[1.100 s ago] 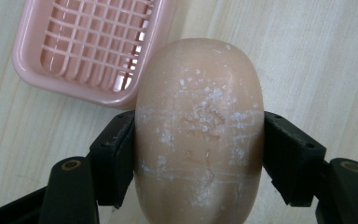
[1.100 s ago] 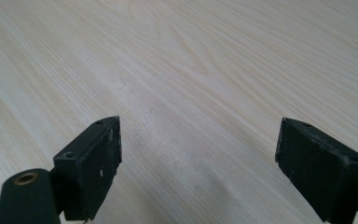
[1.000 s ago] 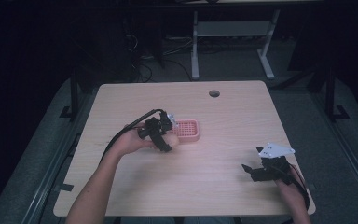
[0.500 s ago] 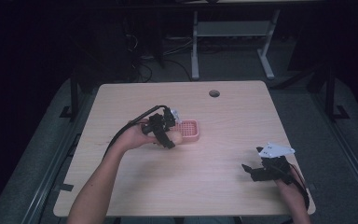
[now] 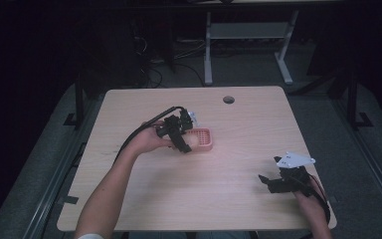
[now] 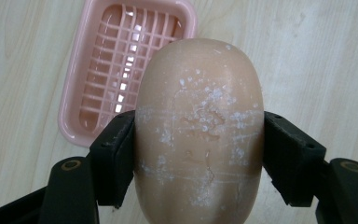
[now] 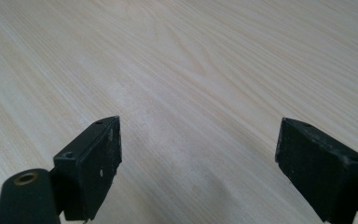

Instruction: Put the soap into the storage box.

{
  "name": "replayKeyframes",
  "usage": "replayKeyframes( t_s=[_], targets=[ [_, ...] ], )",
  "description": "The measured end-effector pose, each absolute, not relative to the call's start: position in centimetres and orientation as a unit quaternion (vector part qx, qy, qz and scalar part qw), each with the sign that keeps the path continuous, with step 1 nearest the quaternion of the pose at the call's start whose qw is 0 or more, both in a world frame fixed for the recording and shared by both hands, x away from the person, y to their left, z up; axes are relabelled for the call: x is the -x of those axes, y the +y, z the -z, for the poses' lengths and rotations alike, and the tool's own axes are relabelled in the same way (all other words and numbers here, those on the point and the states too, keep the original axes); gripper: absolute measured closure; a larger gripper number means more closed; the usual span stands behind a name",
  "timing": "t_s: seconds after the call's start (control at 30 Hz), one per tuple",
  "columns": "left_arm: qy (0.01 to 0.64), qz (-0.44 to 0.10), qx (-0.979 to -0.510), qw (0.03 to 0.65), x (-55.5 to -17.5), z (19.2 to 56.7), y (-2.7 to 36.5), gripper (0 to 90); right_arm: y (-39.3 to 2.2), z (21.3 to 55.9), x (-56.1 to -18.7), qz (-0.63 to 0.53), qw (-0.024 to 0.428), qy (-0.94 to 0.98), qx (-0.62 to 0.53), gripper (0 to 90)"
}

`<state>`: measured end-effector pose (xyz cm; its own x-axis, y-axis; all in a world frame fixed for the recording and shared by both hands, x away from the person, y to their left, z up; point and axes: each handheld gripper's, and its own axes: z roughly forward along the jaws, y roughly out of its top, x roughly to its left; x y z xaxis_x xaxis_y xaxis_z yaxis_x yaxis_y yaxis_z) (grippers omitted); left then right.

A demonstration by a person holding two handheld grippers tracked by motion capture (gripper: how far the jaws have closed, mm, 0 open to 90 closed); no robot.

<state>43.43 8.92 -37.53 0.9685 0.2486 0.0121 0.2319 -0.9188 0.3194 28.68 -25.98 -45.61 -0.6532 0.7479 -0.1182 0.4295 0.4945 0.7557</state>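
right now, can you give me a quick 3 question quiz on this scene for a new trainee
1. True or false: the left gripper is shut on the soap bar.
2. Where is the pink soap dish? A) on the table beside the left gripper B) held in the right gripper C) on the floor
3. Fill in: the right gripper has its jaws ____ over bare table.

Key
1. True: both jaws press the bar's sides in the left gripper view.
2. A
3. open, with nothing between them.
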Motion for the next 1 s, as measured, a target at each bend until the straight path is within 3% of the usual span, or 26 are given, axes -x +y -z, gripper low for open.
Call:
replayKeyframes(
  t_s=[1.0],
  targets=[
    [0.131,-0.013,-0.977,0.168,-48.1,38.4,6.7,32.2,-26.2,45.7,-28.7,-0.364,0.219,0.830,-0.362,13.8]
  ],
)
